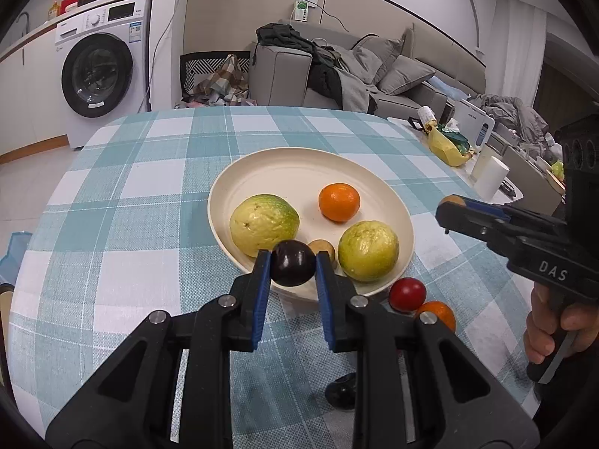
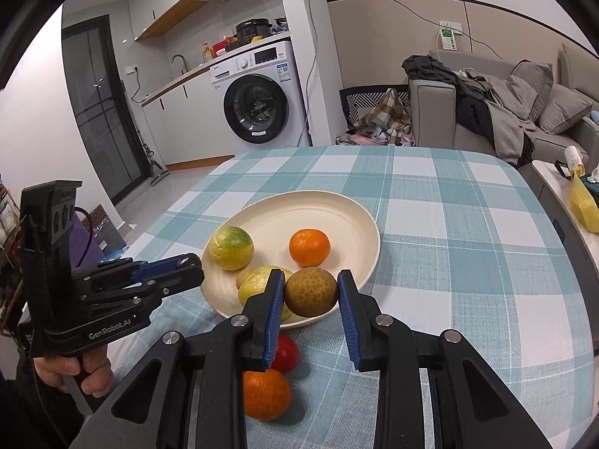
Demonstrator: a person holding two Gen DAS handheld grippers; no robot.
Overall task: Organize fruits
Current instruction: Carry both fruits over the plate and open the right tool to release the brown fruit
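My left gripper (image 1: 292,258) is shut on a dark purple plum (image 1: 292,271), held over the near rim of the cream plate (image 1: 262,157). On the plate lie two yellow-green fruits (image 1: 264,224) (image 1: 368,250), a mandarin (image 1: 339,202) and a small brown fruit (image 1: 322,247). My right gripper (image 2: 310,277) is shut on a brown-green round fruit (image 2: 310,293) above the plate's (image 2: 337,202) near edge. Each gripper shows in the other's view: the right gripper (image 1: 447,205) at the right, the left gripper (image 2: 191,265) at the left.
A red fruit (image 1: 407,293), an orange (image 1: 436,312) and a dark fruit (image 1: 340,389) lie on the checked tablecloth (image 1: 149,205) near the plate's front. The red fruit (image 2: 286,351) and orange (image 2: 266,393) sit under my right gripper. A cluttered side table (image 1: 486,157) stands right.
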